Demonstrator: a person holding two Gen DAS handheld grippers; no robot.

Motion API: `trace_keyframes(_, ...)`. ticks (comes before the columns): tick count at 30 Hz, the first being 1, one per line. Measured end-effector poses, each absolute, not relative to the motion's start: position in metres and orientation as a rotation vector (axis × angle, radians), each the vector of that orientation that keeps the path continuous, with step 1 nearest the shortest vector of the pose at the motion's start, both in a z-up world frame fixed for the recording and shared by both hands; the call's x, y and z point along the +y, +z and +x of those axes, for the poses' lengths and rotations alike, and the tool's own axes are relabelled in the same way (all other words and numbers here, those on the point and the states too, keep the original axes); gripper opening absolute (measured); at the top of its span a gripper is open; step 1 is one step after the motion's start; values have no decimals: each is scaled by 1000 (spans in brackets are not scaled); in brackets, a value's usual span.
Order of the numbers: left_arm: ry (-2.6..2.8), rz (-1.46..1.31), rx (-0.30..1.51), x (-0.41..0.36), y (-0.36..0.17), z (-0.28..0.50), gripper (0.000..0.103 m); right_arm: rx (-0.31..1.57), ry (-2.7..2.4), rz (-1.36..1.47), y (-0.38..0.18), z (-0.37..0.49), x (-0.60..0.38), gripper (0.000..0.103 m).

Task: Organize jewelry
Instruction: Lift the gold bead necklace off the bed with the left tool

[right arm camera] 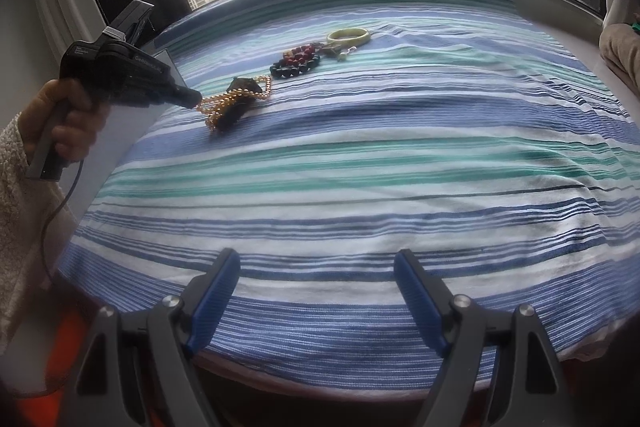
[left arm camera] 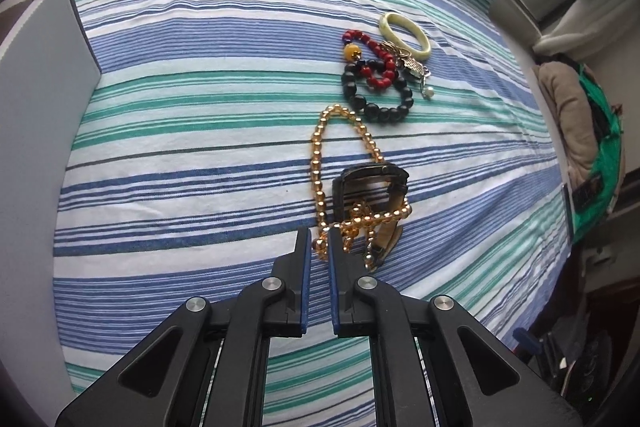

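1. Bed, covered with a blue, green and white striped sheet (right arm camera: 360, 167). Broad bare fabric in the middle and on the right of the right wrist view; the far edge runs below a window with tower blocks outside.
2. Grey flat panel (left arm camera: 44, 75), upright along the left edge of the bed.
3. Left gripper (left arm camera: 319, 245), black with blue pads: jaws drawn nearly together and clamped on the near end of a long strand of amber-gold round beads (left arm camera: 320, 163). In the right wrist view the strand runs from the gripper tip (right arm camera: 192, 98) back onto the sheet.
4. Amber-gold bead strand: a long loop lying toward the far side, the rest bunched over item 5.
5. Dark brown wristwatch with a squarish case and leather strap (left arm camera: 372, 187), just right of the left gripper, touching and partly under the gold beads.
6. Bracelet of large black round beads (left arm camera: 380, 103), beyond the watch, near the top of the gold loop.
7. Red bead bracelet with one yellow bead (left arm camera: 376, 63), overlapping the black one.
8. Small metal charm cluster with a pearl drop (left arm camera: 416, 71), touching items 6 and 7.
9. Pale green smooth bangle (left arm camera: 404, 35), farthest of the row, beside the charms.
10. Right gripper (right arm camera: 318, 301): jaws spread wide, holding nothing, above the near edge of the bed, well apart from the jewelry.
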State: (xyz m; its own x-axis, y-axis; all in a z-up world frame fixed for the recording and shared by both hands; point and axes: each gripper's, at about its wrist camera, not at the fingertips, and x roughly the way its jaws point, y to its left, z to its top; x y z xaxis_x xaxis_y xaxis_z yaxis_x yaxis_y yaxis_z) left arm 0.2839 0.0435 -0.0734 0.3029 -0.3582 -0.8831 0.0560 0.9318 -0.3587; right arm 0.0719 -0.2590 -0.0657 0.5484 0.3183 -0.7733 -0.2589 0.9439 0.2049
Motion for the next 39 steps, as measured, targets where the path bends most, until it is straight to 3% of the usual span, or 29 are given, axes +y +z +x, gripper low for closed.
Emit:
trace_keyframes(3,-292,-249,1235,38,-75,284,10,929,345,57,-64,69,-256,81)
trace_keyframes(7,-310,-217,1215,31,-76,285,33,935,334,65,-66,69,-259,81)
trace_keyframes(10,-321,-210,1218,25,-82,290,36,940,332,70,-67,70,-259,81)
trace_keyframes(14,-337,-252,1235,23,-93,294,32,939,339,61,-66,69,-256,81)
trace_keyframes(18,-334,-311,1216,34,-90,289,21,940,332,60,-66,67,-258,81)
trace_keyframes(19,-343,-332,1212,37,-87,288,8,941,328,62,-67,67,-259,81)
trace_keyframes(20,-352,-350,1208,39,-84,287,6,944,325,64,-67,68,-260,81)
trace_keyframes(27,-412,-433,1144,37,-50,280,5,951,337,63,-69,72,-256,81)
trace_keyframes(39,-500,-563,829,45,79,260,5,926,320,59,-60,69,-259,81)
